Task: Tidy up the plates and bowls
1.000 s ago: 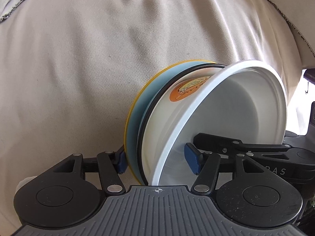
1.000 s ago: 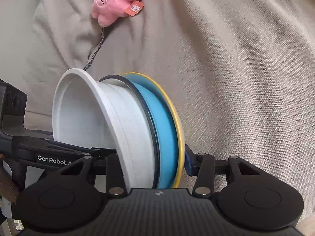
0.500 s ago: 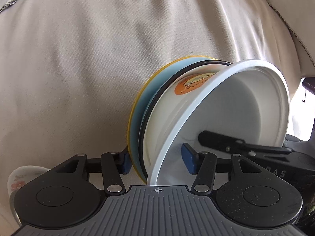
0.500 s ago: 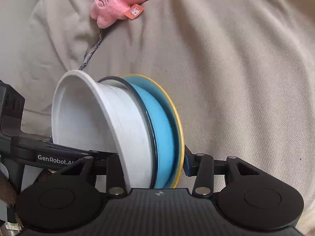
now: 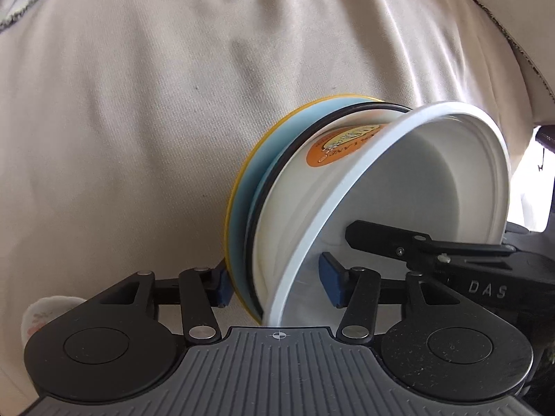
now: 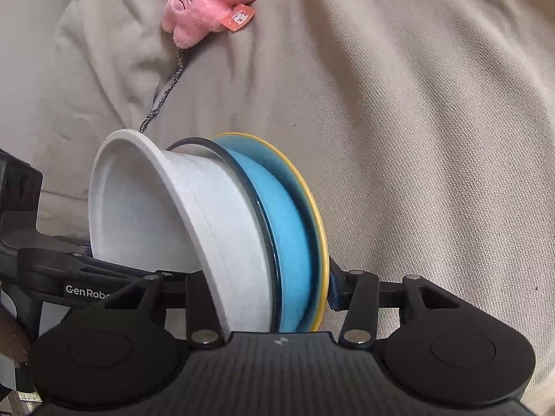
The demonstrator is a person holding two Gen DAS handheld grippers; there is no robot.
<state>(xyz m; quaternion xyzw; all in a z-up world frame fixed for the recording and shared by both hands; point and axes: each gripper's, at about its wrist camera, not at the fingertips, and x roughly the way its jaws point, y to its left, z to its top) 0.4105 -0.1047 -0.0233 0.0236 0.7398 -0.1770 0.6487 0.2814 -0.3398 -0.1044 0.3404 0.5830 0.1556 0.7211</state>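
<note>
nested bowls [image 5: 347, 187], glossy round rims, ribbed cloth [image 5: 138, 121]

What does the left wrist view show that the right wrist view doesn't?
Left wrist only: an orange sticker on the black-rimmed white bowl, and a small floral dish at the lower left.

Right wrist only: a pink plush toy and a dark braided cord.

Both: the tilted stack, with white plastic bowl and blue yellow-rimmed plate, over beige fabric.

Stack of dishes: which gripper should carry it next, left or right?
Right, probably. The right gripper clamps the stack across the yellow-rimmed plate and white bowl. The left gripper's jaws are closing around it, but one pad looks short of the bowl's inside.
</note>
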